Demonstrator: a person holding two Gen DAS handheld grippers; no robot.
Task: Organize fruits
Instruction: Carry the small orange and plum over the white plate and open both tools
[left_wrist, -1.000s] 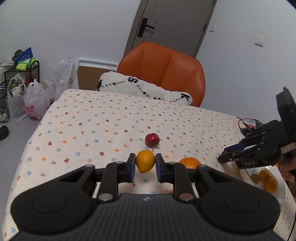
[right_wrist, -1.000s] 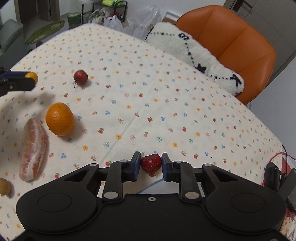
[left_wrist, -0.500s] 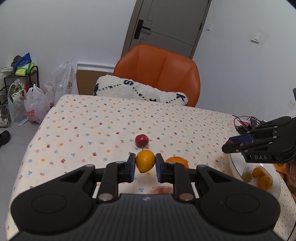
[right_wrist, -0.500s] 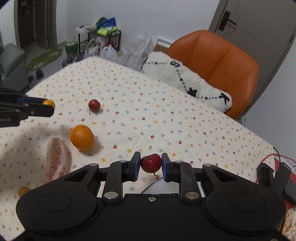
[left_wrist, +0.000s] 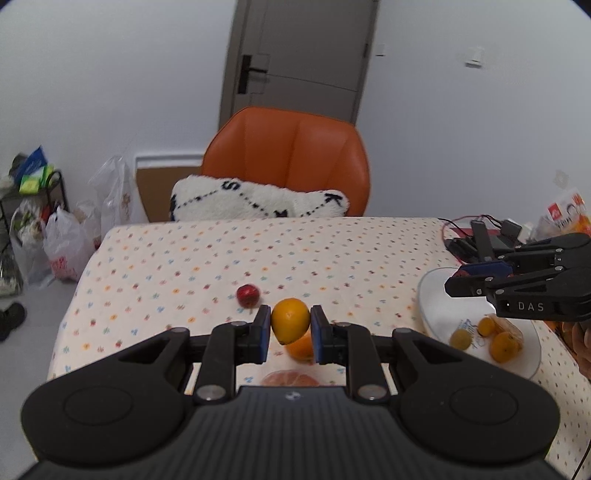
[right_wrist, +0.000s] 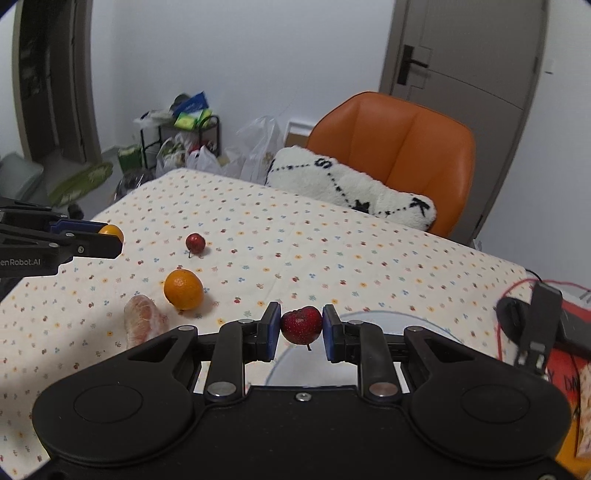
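My left gripper (left_wrist: 289, 334) is shut on a small yellow-orange citrus fruit (left_wrist: 290, 320), held above the flowered tablecloth. My right gripper (right_wrist: 300, 336) is shut on a small red fruit with a stem (right_wrist: 301, 325), just over the rim of a white plate (right_wrist: 373, 317). In the left wrist view that plate (left_wrist: 439, 310) holds several small orange fruits (left_wrist: 502, 345), and the right gripper (left_wrist: 465, 280) hangs above it. On the cloth lie another red fruit (right_wrist: 195, 242), an orange (right_wrist: 183, 289) and a peeled citrus piece (right_wrist: 146, 323).
An orange chair (left_wrist: 291, 166) with a white fluffy cushion (left_wrist: 258, 201) stands at the table's far edge. Cables and black devices (right_wrist: 532, 325) lie at the right end of the table. Bags and a rack (left_wrist: 33, 229) sit on the floor at the left.
Both grippers have risen and tilted up, each keeping its fruit. The right gripper now hangs over the plate as seen from the left wrist.
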